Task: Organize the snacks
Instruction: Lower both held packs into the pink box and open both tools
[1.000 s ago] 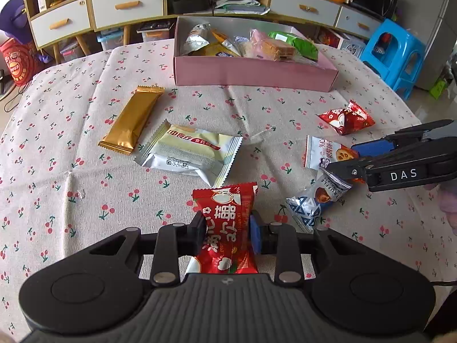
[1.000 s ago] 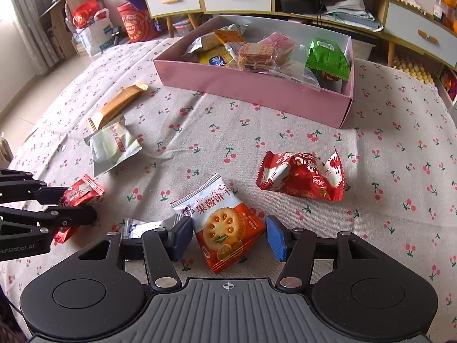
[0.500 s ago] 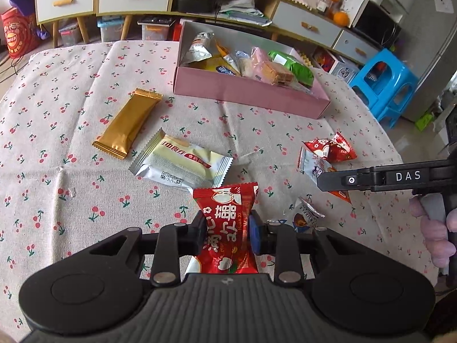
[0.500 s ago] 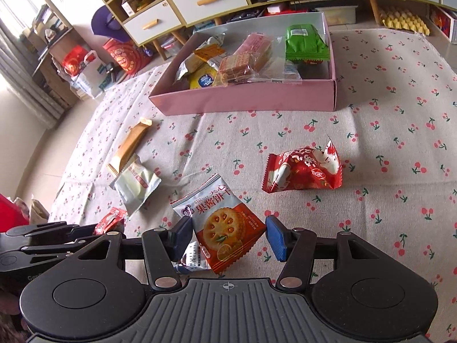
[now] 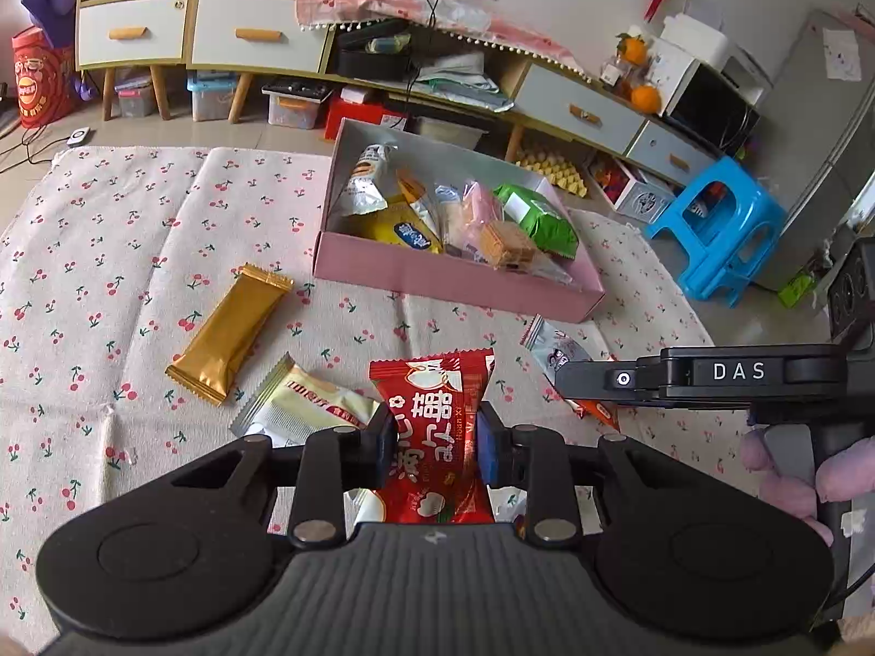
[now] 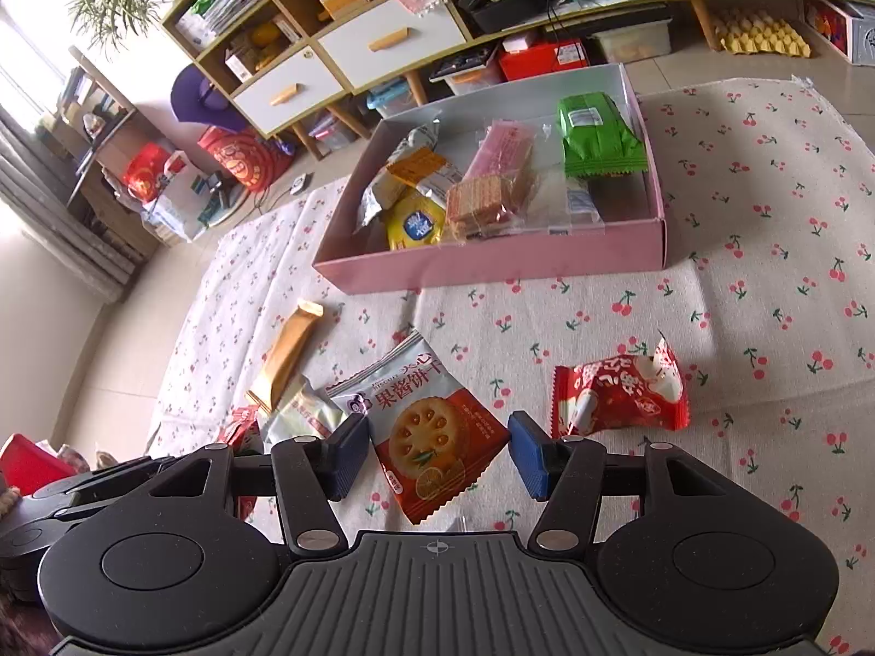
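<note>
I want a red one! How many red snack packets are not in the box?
2 all red: one held in the left gripper, one lying on the cloth right of the right gripper. The biscuit packet is only half red. More may be hidden.

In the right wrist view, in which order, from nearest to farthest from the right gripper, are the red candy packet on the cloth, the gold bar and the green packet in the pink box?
From the right gripper:
1. Red candy packet, on the cloth at the right.
2. Gold bar, on the cloth at the left.
3. Green packet, in the pink box, far right corner.
</note>
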Demonstrator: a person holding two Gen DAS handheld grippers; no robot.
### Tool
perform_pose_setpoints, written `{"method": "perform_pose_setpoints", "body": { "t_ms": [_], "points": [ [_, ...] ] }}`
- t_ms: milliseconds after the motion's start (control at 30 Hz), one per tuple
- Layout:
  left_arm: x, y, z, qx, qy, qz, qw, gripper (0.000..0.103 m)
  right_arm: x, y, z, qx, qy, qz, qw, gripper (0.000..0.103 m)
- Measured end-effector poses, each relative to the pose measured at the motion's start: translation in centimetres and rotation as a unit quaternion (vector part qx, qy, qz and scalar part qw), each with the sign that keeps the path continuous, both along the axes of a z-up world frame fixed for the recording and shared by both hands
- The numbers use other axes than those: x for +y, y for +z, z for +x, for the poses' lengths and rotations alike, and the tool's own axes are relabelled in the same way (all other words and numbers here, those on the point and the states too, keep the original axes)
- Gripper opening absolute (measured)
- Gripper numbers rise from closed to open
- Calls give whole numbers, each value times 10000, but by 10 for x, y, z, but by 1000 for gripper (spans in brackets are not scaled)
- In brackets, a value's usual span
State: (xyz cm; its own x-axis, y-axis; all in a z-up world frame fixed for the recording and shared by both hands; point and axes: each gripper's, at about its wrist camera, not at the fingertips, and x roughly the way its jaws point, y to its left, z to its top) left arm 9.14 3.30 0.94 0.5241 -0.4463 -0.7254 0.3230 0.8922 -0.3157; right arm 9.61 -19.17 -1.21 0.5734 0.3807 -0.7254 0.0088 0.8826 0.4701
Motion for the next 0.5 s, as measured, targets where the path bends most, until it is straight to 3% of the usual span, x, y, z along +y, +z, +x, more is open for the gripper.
{"method": "perform_pose_setpoints", "body": {
  "t_ms": [300, 500],
  "points": [
    [-11, 11, 35, -55, 270, -399, 9988, 27, -6, 18, 22, -232, -484, 178, 9984, 56],
    [-12, 7, 61, -245, 457, -430, 9977, 27, -16, 23, 33, -379, -808, 317, 9955, 56]
  ]
}}
